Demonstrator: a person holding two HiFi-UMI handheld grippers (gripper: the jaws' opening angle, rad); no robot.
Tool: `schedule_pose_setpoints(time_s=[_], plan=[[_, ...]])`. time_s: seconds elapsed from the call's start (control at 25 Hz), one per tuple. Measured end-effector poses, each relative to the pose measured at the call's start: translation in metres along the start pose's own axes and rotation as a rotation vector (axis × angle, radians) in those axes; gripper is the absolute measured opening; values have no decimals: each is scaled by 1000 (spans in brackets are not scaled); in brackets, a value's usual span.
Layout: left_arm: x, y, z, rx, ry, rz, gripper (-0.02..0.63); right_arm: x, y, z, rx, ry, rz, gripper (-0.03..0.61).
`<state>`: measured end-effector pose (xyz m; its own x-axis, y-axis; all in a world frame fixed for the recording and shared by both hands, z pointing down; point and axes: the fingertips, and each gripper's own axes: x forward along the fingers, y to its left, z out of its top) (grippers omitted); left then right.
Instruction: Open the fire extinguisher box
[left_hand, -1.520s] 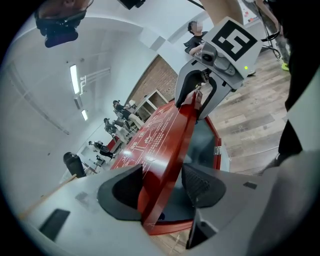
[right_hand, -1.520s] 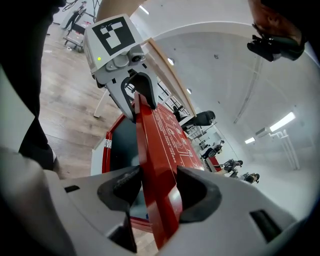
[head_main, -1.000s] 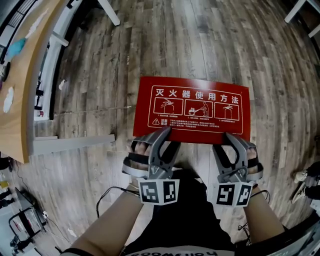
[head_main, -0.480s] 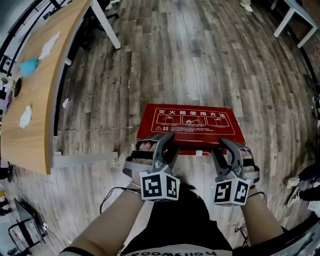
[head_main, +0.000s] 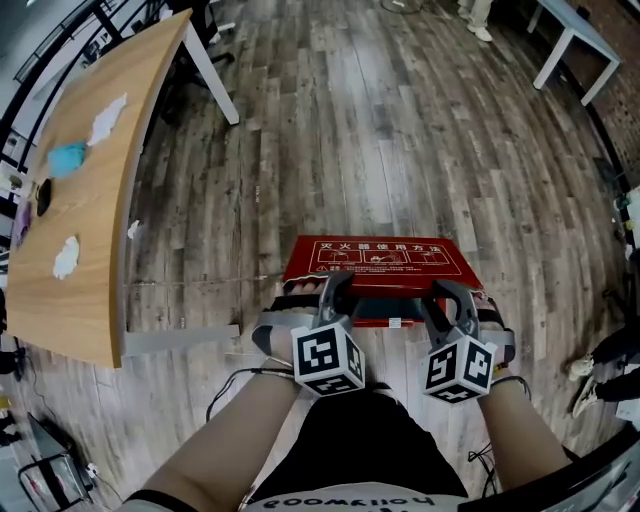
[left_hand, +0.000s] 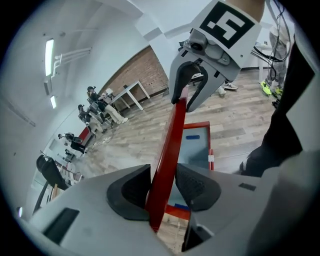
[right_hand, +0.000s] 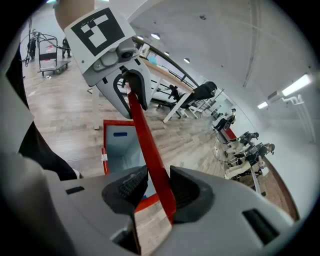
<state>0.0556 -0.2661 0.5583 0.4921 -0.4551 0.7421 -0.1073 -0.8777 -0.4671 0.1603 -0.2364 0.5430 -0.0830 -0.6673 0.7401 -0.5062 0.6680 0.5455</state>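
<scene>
1. Setting: an open office with a grey-brown wood-plank floor (head_main: 400, 150). A curved wooden desk (head_main: 90, 210) on white legs stands at the left. The fire extinguisher box (head_main: 375, 318) sits on the floor just ahead of the operator's knees, between the two grippers.
2. Left gripper (head_main: 336, 288): its jaws have just been closing and now clamp the near edge of the lid (head_main: 378, 258) toward its left corner. The left gripper view shows the red panel sandwiched between the black ribbed pads (left_hand: 131, 192), with contact on both faces.
3. Lid: a thin, flat, rigid red sheet, glossy, with white instruction pictograms and lettering on its top face. It is tilted, near edge raised clear of the box body, far edge apparently hinged.
4. Box body: red rectangular frame, shallow, with a pale blue-grey interior showing under the lifted lid in both gripper views. I cannot tell its contents.
5. Right gripper (head_main: 452, 292): its jaws have likewise just been closing and grip the same near edge toward its right corner, the panel pinched between the pads.
6. Progress, in my judgement: the opening is under way and the lid is partly raised. It remains to swing it further back until the box stands fully open, then release.
</scene>
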Motion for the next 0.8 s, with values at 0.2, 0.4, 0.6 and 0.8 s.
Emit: schedule_pose_setpoints(time_s=[0.2,0.4,0.6,0.8], plan=[[1,10,4,-39,13,-56,156,-1,-13,4,8,4,16,140],[1,13,5,-59,40,-103,156,-2,-17,7,14,-3,61,140],[4,22,8,-84,66,-85,156,1,-27,8,2,-17,120,140],[7,37,11,-104,103,-85,156,4,-41,12,-3,-22,181,136]])
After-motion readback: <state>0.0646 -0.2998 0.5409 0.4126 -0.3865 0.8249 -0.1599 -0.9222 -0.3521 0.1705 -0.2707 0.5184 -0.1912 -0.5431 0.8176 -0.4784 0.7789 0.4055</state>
